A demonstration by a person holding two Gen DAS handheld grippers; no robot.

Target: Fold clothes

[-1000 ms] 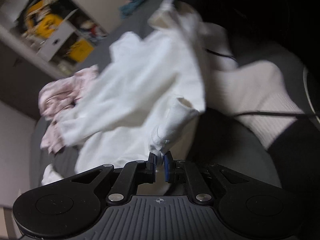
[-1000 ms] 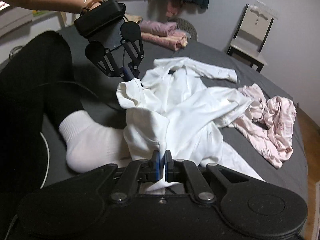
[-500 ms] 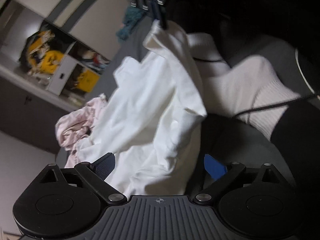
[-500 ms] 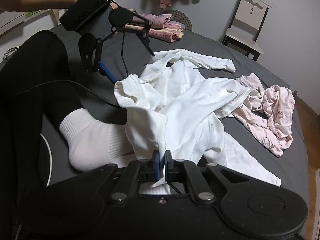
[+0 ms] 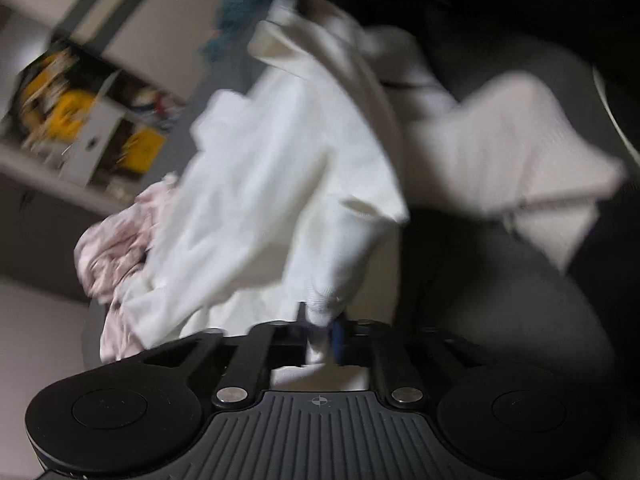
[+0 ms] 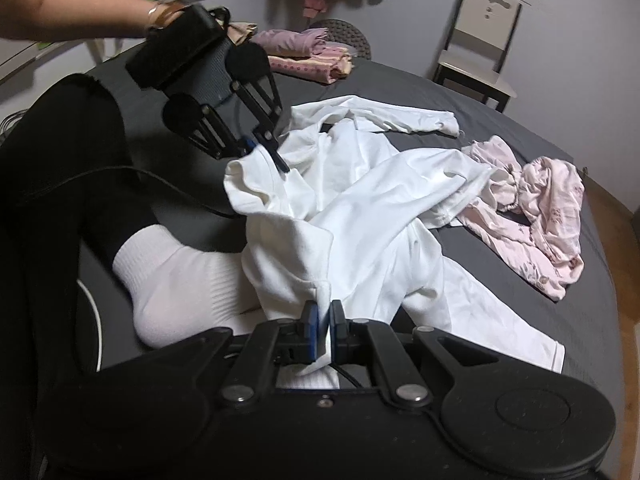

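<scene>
Two grippers hold one white garment [image 6: 384, 216], each with its jaws pressed together on cloth: the right gripper [image 6: 320, 320] pinches a ribbed hem edge at the garment's near end, and the left gripper [image 6: 262, 148] bites a bunched edge on the side toward the person's socked foot [image 6: 176, 280]. In the blurred left wrist view, the left gripper [image 5: 322, 322] has a tongue of white cloth running between its closed jaws. The garment lies crumpled on the dark bed [image 6: 520, 320], one sleeve flung out on its far side, a trailing piece on the side away from the foot. A pink garment [image 6: 536, 224] lies just beyond it on that same side, touching or nearly so; folded clothes [image 6: 308, 56] sit well behind it. The white cloth looks light, soft and limp, likely a stretchy knit, so it should sag and twist between the two grips. Thick seamed edges such as hem, cuff or shoulder are probably the surest holds; thin single layers may slip.
</scene>
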